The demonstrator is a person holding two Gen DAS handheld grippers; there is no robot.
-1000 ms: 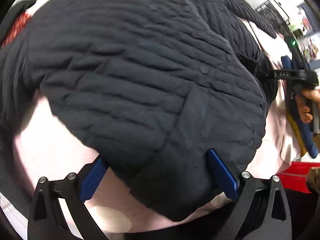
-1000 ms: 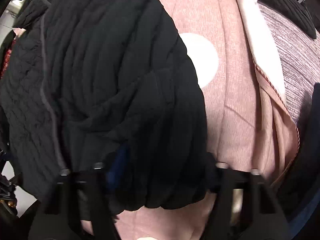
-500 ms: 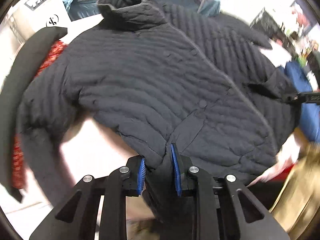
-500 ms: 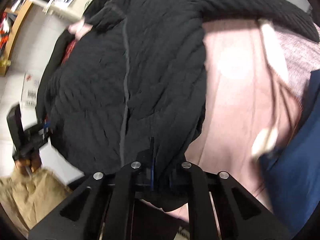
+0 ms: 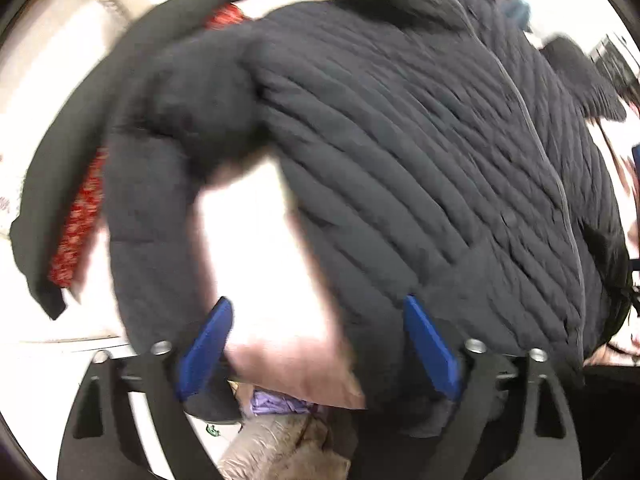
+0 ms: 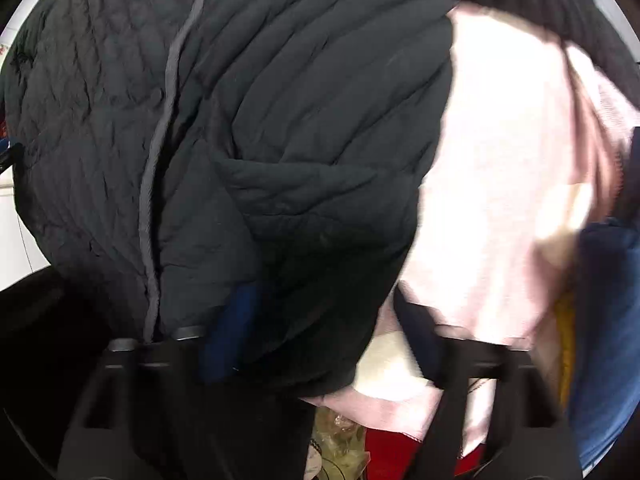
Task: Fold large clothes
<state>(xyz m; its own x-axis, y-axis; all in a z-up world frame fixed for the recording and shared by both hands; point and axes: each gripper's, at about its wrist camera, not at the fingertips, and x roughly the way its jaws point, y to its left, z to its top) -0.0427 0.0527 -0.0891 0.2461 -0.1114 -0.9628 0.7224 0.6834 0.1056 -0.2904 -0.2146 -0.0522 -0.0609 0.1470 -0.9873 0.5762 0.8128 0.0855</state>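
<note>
A pink bedcover [image 5: 256,240] carries the dark quilted jacket [image 5: 400,140], spread flat. Both tools, left tool [image 5: 316,348] and right tool [image 6: 320,340], have just been spread, nothing pinched; the hem should be regripped squarely.

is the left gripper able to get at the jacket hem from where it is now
Probably yes: the left gripper has just opened, nothing pinched, and the black quilted jacket hem lies right by its fingers on the pink sheet, nothing covering it.

The left gripper [image 5: 316,344] points down over the black jacket [image 5: 400,152], and its jaws have just been opening, now wide. The right gripper [image 6: 320,344] points down too, jaws just opened.
</note>
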